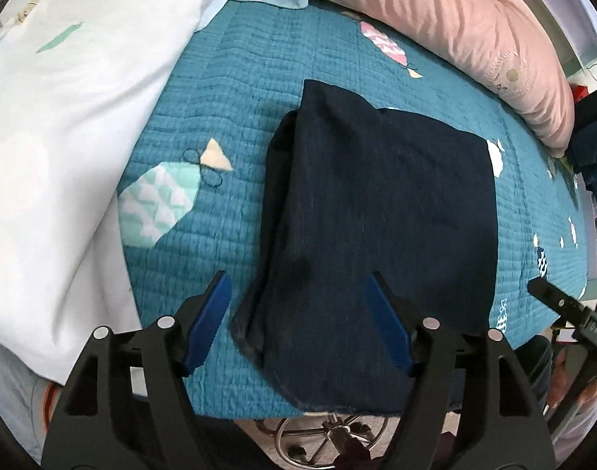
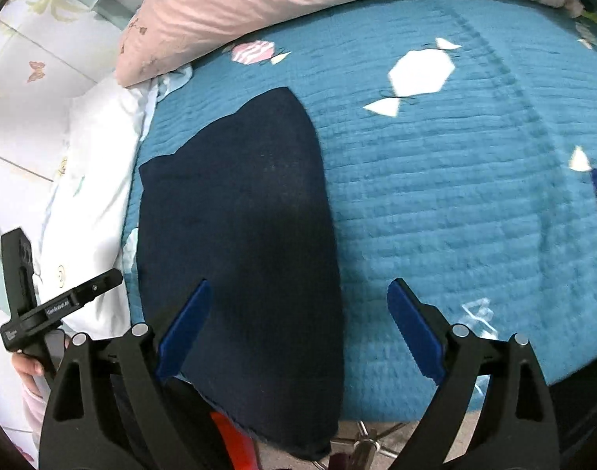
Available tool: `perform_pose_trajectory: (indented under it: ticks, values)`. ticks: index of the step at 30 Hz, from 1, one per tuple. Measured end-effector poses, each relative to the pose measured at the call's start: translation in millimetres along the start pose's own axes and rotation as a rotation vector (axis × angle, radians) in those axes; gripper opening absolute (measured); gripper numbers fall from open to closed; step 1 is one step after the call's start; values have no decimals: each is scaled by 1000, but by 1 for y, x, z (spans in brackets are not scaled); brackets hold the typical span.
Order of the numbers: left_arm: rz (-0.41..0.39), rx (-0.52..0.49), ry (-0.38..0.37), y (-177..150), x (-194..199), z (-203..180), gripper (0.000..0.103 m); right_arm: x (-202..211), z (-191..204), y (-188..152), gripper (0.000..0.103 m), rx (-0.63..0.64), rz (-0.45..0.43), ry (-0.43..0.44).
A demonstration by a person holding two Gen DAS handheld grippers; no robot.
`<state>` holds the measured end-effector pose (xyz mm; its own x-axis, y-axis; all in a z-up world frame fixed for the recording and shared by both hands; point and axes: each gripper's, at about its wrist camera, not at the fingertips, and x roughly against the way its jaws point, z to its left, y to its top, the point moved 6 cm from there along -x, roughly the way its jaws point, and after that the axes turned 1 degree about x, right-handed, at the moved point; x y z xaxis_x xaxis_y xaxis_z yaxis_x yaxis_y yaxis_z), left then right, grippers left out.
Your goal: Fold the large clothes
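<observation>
Teal quilted bedding (image 1: 227, 90) is stretching beneath me, a pink duvet (image 1: 435, 11) bunching along its far edge. On it the navy garment (image 1: 376, 211) is lying folded into a narrow stack, its near end overhanging the bed's edge. I am judging one last fold is remaining, calling for a pinch at that near hem. Both my left gripper (image 1: 298, 321) and right gripper (image 2: 298, 329) are gaping wide, gripping nothing.
</observation>
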<state>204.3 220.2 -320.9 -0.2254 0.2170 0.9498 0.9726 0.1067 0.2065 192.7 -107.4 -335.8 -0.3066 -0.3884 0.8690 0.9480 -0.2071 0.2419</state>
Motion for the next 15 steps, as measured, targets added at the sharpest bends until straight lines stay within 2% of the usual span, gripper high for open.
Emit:
perform_pose_trajectory:
  ticks: [2,5,7,11,13,15]
  values:
    - [13,14,-13,5,-6,1,72,-5,8,2,87,56,-32,34]
    - [37,39,-24,10,-16,2,72,-6,14,5,87,118,-117,-18]
    - [38,36,-15,12,-22,3,72,-11,14,9,87,127,-151,-22]
    - [48,29,-29,17,-38,4,72,-32,12,12,87,143,-101,-28]
    - [50,23,-65,20,-47,5,72,-43,12,13,87,153,-82,-25]
    - [58,31,-139,22,-60,7,72,-55,13,13,87,182,-57,0]
